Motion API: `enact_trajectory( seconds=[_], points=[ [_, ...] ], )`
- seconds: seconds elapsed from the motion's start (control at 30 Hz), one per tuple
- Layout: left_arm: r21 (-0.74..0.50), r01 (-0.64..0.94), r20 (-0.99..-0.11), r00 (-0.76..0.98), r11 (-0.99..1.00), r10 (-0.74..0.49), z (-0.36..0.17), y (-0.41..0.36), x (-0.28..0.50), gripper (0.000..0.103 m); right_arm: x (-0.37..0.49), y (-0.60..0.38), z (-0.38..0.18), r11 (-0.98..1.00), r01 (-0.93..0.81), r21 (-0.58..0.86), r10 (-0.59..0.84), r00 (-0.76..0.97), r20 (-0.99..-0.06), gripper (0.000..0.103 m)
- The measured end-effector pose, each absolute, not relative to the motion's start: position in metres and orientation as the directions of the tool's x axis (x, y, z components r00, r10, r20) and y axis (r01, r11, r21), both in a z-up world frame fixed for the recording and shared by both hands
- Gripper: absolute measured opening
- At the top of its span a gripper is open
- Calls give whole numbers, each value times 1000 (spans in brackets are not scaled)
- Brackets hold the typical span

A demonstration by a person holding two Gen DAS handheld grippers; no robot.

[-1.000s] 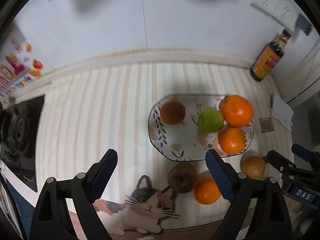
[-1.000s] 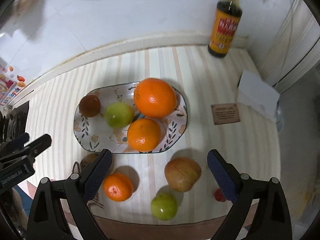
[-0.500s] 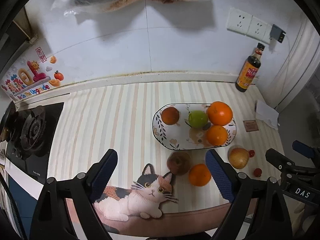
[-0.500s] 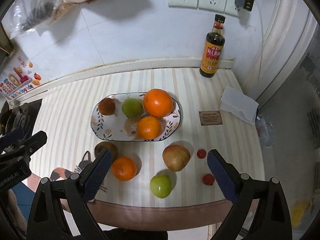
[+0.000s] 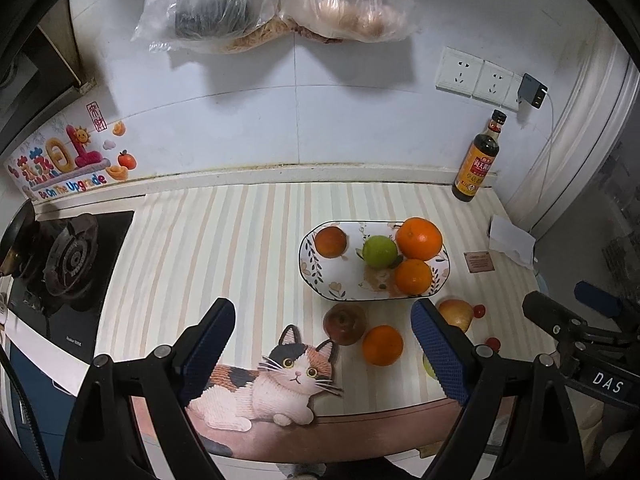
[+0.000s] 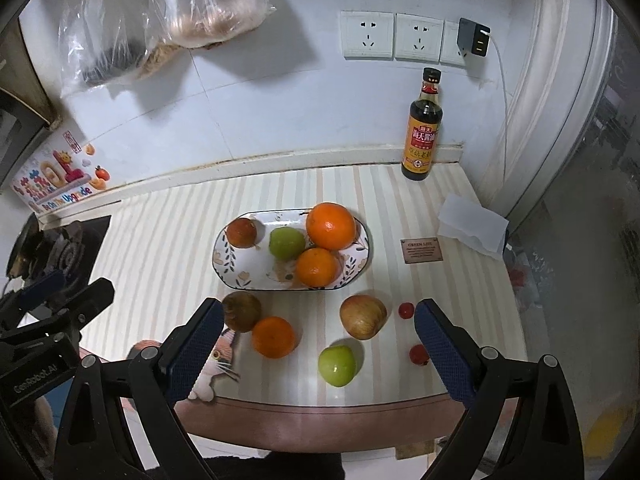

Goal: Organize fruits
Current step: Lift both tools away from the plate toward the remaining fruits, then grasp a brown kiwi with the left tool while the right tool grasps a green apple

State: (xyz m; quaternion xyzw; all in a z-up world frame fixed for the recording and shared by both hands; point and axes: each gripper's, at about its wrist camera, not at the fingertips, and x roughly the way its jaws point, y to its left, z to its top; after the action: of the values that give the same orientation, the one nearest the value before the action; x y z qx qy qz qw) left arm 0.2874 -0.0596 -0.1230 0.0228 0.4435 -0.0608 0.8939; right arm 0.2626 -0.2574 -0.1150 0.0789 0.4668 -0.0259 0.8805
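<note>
A floral plate [image 5: 308,272] [image 6: 240,268] holds two oranges [image 6: 331,226], a green apple [image 6: 286,243] and a brown-red fruit [image 6: 241,232]. Loose on the striped counter in front of it lie a dark apple [image 6: 241,311], an orange [image 6: 275,337], a yellow-red apple [image 6: 363,317], a green apple [image 6: 337,365] and two cherry tomatoes [image 6: 406,311]. My left gripper [image 5: 322,308] hangs open and empty above the counter's front, left of the plate. My right gripper [image 6: 319,305] is open and empty too, high over the loose fruit.
A soy sauce bottle [image 6: 425,128] stands at the back wall, with a folded napkin [image 6: 472,226] and a small brown card [image 6: 421,250] to the right. A gas stove [image 5: 64,264] is at the left. Plastic bags [image 5: 272,0] hang on the wall.
Both grippers have drawn back and upward from the plate, so more of the counter and wall shows. Their jaws stay as wide as before. No fruit has moved.
</note>
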Motion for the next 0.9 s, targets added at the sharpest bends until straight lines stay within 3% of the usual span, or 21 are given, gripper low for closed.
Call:
enact_trajectory(
  seconds=[0.13, 0.37, 0.53, 0.8, 0.9],
  points=[
    [-4, 133, -816, 572, 991, -80, -138, -62, 299, 103, 270, -265, -137, 975, 136, 176, 83, 510, -856, 98],
    [41, 150, -906, 423, 988, -27, -211, -74, 333, 103, 290, -284, -233, 941, 201, 271, 197, 326, -925, 98],
    [-32, 110, -966, 253, 993, -60, -263, -72, 368, 102, 297, -293, -303, 924, 259, 280, 227, 217, -949, 92],
    [-125, 22, -991, 53, 992, -126, -325, -86, 417, 102, 301, -301, -358, 897, 318, 308, 279, 132, -951, 91],
    [-121, 36, -992, 23, 992, -122, -340, -96, 425, 102, 303, -300, -367, 895, 315, 315, 292, 118, -949, 82]
  ],
)
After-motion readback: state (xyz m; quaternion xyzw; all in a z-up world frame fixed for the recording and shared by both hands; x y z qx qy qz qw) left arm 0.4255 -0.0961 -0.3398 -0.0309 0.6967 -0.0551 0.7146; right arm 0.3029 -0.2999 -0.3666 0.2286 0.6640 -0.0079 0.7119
